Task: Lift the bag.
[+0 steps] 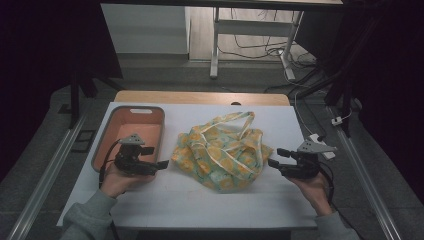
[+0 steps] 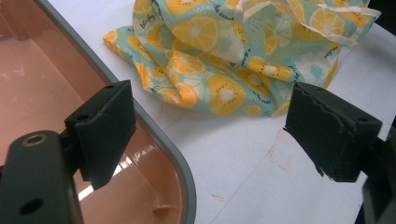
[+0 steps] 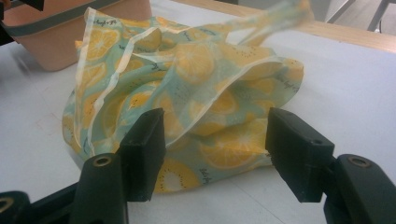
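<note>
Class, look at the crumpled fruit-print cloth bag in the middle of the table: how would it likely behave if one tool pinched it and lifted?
The teal-and-orange fruit-print cloth bag lies in soft folds, so it would probably sag. It looks thin, likely light. Its loose cream-edged handles would probably dangle.

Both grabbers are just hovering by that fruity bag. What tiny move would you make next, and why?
Probably ease the right gripper forward onto the bag's near edge. Its jaws stand open with crumpled cloth just ahead, and the left gripper, also open, sits beside the tub.
</note>
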Demonstrator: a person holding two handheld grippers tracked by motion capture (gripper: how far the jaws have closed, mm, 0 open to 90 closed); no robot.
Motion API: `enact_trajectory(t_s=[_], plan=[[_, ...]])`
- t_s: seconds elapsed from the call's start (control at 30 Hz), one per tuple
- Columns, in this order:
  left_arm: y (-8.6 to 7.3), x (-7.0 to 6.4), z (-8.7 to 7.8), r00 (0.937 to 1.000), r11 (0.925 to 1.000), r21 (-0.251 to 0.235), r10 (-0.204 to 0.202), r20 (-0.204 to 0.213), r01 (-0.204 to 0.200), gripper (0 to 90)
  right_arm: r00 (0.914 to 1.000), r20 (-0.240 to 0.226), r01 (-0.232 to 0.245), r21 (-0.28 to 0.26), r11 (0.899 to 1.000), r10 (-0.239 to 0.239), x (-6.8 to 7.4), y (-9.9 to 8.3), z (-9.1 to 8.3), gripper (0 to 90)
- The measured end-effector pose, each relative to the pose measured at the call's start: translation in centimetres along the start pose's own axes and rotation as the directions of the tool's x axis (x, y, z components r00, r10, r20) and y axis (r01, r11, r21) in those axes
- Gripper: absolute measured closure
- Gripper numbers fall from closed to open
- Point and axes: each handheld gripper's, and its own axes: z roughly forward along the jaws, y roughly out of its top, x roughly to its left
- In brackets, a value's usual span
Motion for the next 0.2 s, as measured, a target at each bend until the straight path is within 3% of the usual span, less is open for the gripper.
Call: enact_trajectory(t_s=[0.2], plan=[[-0.08,0.04,0.13,1.0000,1.0000,0.005,-0.003,0.005,0.003,15.7,1.0000,-0.003,0.001,0.002,1.000,-0.001,0.04,-0.04,0.07,38.0]])
